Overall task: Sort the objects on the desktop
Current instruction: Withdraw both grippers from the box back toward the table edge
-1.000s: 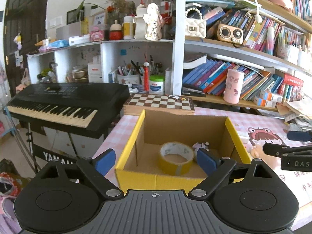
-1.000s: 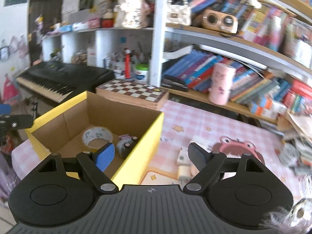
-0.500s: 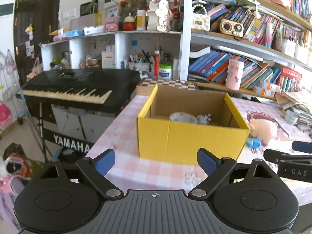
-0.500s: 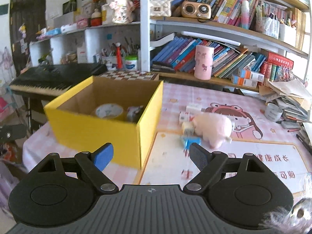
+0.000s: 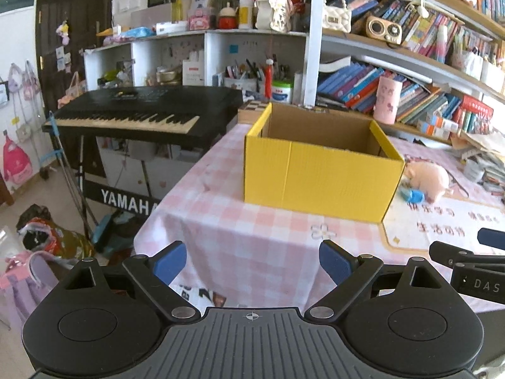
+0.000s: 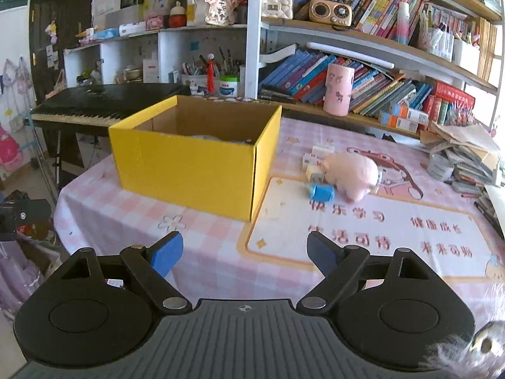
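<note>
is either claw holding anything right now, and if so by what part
Nothing is held. The left claw and the right claw both stand open with only tablecloth between their pads, short of the yellow box.

I see the open yellow cardboard box [image 6: 189,170] upright near the table's left edge; pink plush pig [image 6: 352,170] and small blue cylinder [image 6: 322,193] lie just right of it.

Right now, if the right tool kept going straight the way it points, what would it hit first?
Probably the tablecloth just ahead of the open right tool, near the mat edge; the yellow box sits farther back left. Depth is uncertain.
</note>
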